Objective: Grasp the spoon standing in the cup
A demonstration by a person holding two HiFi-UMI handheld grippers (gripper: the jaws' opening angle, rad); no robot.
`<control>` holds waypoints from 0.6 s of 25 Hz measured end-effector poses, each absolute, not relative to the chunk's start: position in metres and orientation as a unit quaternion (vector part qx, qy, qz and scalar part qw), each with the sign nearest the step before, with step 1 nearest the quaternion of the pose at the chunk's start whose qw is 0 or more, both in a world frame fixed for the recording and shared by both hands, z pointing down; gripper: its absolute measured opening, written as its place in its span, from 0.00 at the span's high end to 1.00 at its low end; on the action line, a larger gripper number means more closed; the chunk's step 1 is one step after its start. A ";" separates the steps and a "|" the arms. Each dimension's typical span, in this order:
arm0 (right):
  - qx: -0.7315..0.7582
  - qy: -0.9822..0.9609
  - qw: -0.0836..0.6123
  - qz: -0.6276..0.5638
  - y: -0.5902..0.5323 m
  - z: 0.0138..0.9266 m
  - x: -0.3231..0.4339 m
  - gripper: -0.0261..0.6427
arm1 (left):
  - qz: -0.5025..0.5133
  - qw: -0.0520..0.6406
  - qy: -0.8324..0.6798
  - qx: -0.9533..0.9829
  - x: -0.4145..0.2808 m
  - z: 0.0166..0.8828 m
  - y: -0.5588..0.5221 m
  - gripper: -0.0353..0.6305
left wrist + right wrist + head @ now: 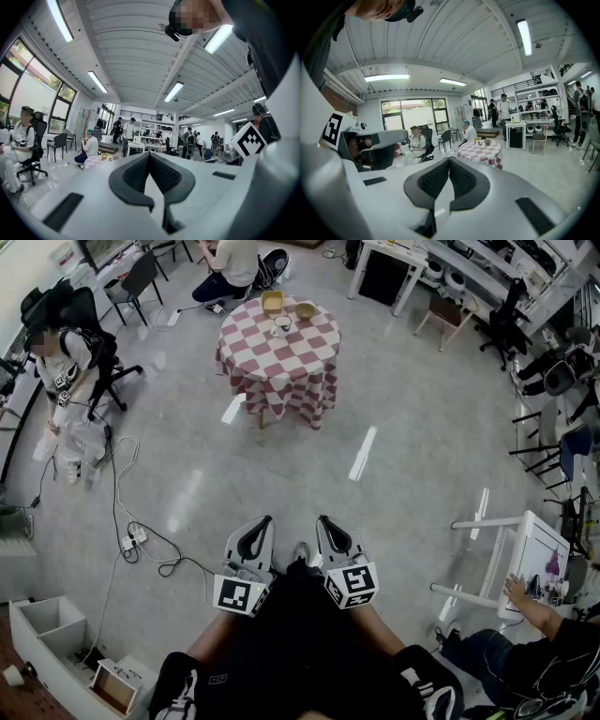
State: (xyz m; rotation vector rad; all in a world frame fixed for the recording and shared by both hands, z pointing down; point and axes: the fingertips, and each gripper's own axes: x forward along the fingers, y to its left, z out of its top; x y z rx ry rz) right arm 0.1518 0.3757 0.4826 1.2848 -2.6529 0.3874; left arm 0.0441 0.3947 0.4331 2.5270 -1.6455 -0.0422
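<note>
Hanging by the person's legs, the left claw [261, 526] and right claw [326, 526] are both closed on nothing. Open floor [309, 474] stretches to the checked tabletop [300, 381]. The cup [282, 324] sits well inside its edge, the spoon probably in it. Cables [122, 521] trail left.

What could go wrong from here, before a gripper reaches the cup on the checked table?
1. Left gripper and right gripper are both shut; arriving so may knock the cup.
2. Cables on the floor left of the path to the table are a trip hazard.
3. A box and a bowl crowd the cup.
</note>
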 end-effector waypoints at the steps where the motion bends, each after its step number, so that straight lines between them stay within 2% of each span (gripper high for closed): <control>1: 0.429 -0.890 0.084 0.129 0.375 0.482 0.153 0.92 | -0.010 0.059 -0.546 0.835 0.046 0.433 0.394 0.94; 15: 0.418 -0.896 0.061 0.136 0.362 0.476 0.181 0.92 | -0.006 0.050 -0.562 0.826 0.076 0.432 0.385 0.94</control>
